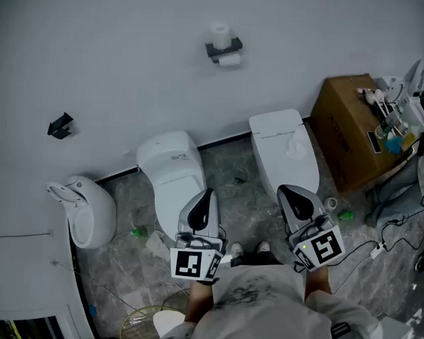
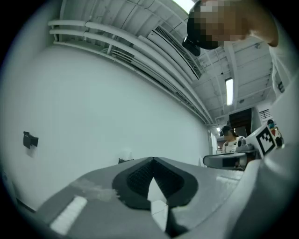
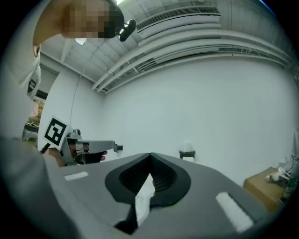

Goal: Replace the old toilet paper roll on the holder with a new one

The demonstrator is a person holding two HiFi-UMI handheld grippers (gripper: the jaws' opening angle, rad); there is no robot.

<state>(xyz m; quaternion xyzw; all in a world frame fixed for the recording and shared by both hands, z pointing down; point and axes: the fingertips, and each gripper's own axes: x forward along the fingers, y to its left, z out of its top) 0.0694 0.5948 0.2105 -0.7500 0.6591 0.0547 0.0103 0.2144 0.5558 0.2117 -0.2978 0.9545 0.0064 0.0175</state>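
Note:
A black holder [image 1: 224,48] hangs high on the white wall. One white roll [image 1: 218,31] stands on top of it and another roll [image 1: 230,59] hangs below. In the right gripper view the holder [image 3: 187,154] shows small and far, just right of the jaw tips. Both grippers are held level at waist height, well back from the wall. My left gripper [image 1: 207,194] is shut with nothing in it, and its closed tips [image 2: 153,161] show against the bare wall. My right gripper [image 1: 285,191] is shut too and holds nothing.
Two white toilets [image 1: 171,172] [image 1: 286,143] stand against the wall below the holder, with a urinal [image 1: 85,211] to the left. A cardboard box [image 1: 352,132] with clutter on it sits at the right. A small black fixture [image 1: 60,125] is on the wall at left. Cables lie on the floor at right.

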